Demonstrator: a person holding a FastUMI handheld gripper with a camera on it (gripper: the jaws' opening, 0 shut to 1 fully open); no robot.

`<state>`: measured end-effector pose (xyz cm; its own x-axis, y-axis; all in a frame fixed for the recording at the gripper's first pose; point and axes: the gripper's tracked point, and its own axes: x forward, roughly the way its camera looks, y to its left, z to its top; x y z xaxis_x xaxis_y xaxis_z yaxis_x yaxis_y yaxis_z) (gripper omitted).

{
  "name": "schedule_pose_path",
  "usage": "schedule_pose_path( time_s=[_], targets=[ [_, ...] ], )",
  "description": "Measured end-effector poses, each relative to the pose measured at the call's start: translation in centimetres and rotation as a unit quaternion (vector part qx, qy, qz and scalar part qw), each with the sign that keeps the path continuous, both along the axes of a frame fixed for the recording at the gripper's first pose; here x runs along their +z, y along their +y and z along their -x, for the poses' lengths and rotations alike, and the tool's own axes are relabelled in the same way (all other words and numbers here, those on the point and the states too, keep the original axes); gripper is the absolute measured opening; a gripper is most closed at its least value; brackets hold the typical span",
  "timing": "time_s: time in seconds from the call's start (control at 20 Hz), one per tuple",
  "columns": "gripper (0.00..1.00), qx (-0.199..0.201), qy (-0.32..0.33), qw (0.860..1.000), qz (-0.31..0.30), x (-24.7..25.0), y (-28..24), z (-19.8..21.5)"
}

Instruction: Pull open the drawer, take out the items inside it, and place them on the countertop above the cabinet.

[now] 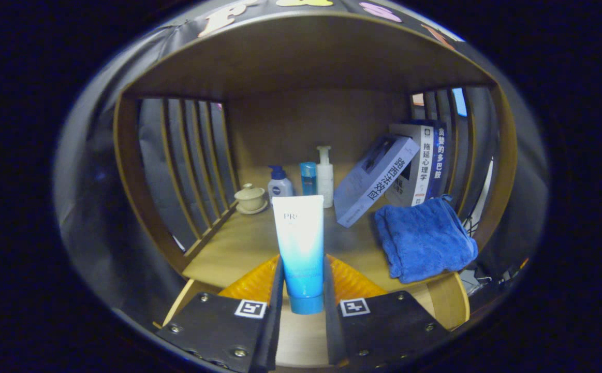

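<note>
A white-to-blue squeeze tube (301,248) stands cap down between my fingers, and my gripper (303,282) is shut on its lower half. I hold it over the front part of the wooden countertop (238,243), inside the shelf niche above the cabinet. Whether the tube's cap touches the wood I cannot tell.
A folded blue towel (424,239) lies on the right. Books (373,181) lean at the back right. Three bottles (308,178) stand at the back behind the tube, with a lidded cup on a saucer (250,199) to their left. Wooden slats (192,160) close both sides.
</note>
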<state>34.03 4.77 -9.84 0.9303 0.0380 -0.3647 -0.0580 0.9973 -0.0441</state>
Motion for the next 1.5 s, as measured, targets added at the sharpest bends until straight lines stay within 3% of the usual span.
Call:
schedule_pose_path(
  time_s=[0.3, 0.65, 0.8, 1.05, 1.15, 1.5],
  targets=[
    [0.38, -0.044, 0.027, 0.999, 0.001, -3.9, -1.4, -5.2],
    [0.37, -0.066, 0.043, 0.997, -0.006, -6.5, -0.7, -6.9],
    [0.44, -0.062, 0.046, 0.997, -0.016, -6.4, -0.2, -6.2],
    [0.95, -0.055, 0.028, 0.998, -0.025, -4.5, 0.7, -2.0],
    [1.00, -0.049, 0.022, 0.998, -0.026, -3.9, 0.9, 0.2],
    [1.00, -0.025, -0.011, 1.000, -0.013, -1.1, 1.1, 9.1]
  ],
)
